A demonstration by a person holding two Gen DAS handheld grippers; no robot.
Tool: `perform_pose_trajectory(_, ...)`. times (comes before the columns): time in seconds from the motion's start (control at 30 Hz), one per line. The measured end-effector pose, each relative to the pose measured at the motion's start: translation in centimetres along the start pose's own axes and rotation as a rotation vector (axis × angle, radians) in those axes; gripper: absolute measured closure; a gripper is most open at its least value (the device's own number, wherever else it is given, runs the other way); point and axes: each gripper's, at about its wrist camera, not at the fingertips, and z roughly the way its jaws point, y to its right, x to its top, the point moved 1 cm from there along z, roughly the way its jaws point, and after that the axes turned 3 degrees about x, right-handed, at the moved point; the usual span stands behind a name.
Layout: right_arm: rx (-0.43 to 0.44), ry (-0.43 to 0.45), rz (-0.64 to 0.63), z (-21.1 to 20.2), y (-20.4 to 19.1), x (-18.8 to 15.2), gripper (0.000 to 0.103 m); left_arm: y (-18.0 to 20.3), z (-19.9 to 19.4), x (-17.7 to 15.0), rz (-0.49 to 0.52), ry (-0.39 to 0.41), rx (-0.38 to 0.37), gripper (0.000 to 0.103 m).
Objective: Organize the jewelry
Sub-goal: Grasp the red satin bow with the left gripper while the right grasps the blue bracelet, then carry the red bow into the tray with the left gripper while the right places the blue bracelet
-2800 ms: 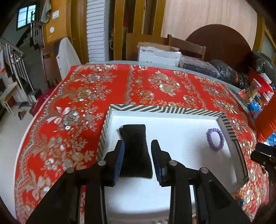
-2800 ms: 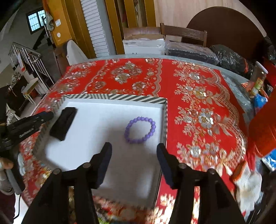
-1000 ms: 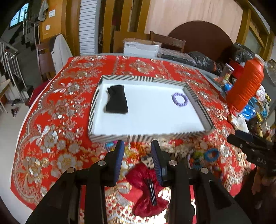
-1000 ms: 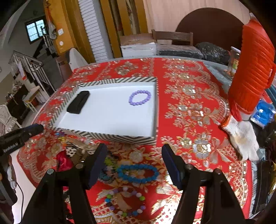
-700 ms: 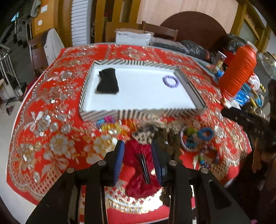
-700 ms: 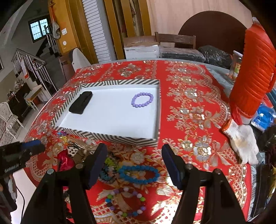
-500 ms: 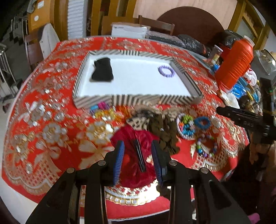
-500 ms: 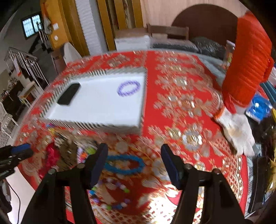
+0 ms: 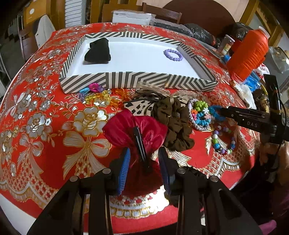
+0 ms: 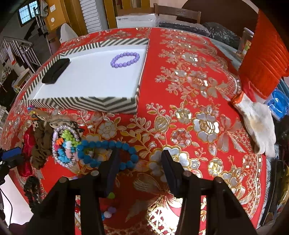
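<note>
The left gripper (image 9: pixel 145 163) is hanging with its jaws apart around the red bow clip (image 9: pixel 137 131), while the right gripper (image 10: pixel 139 162) is sitting wide apart, one finger inside the blue bead bracelet (image 10: pixel 106 153), near the striped tray (image 10: pixel 81 103).

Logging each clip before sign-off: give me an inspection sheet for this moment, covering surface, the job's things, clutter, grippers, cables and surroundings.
Surface: round table under a red floral tablecloth.
Job's things: striped tray holds a black pouch and a purple bead bracelet; outside it lie a red satin bow clip, brown scrunchie, blue bead bracelet, multicolour bead bracelet and coloured plastic clips.
Clutter: orange ribbed jug, white glove.
Grippers: left gripper jaws open astride the bow clip; right gripper jaws open at the blue bracelet.
Cables: black cable by the right gripper.
Surroundings: wooden chair, staircase railing.
</note>
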Motion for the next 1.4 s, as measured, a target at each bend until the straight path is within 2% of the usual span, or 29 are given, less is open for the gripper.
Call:
perform_pose_trajectory(0.03,-0.012,0.006,-0.014,0.0,-0.2,0.1,0.067,-0.1,0.3,0.1,-0.004,0.002,0.017,0.077)
perform_pose_trajectory(0.07,-0.011,0.008,-0.022,-0.1,-0.3,0.1,0.085,-0.3,0.6,0.1,-0.01,-0.001,0.018,0.077)
perform_pose_trajectory(0.1,0.0,0.013,-0.023,-0.1,-0.4,0.1,0.093,-0.5,0.9,0.2,-0.018,-0.001,0.011,0.08)
perform_pose_trajectory(0.13,0.006,0.017,-0.021,-0.2,-0.4,0.1,0.093,-0.7,0.7,0.2,-0.027,0.013,0.006,0.089)
perform_pose_trajectory(0.23,0.022,0.045,-0.021,-0.8,-0.6,0.2,0.094,-1.5,0.5,0.4,-0.045,-0.001,-0.025,0.092)
perform_pose_trajectory(0.47,0.087,0.148,-0.016,-4.3,-1.5,1.2,0.094,-2.1,-2.9,1.9,-0.036,0.088,-0.011,0.093)
perform_pose_trajectory(0.83,0.085,0.27,-0.078,-9.4,-2.8,5.2,0.094,-1.7,-4.7,7.5,-0.002,0.189,0.009,0.093)
perform_pose_trajectory(1.13,0.08,0.266,-0.109,-8.0,-3.9,8.5,0.094,-1.4,-2.3,11.9,0.015,0.201,0.07,0.093)
perform_pose_trajectory(1.4,0.098,0.214,-0.124,-4.8,-5.3,10.6,0.094,-1.8,0.3,14.4,0.022,0.191,0.126,0.093)
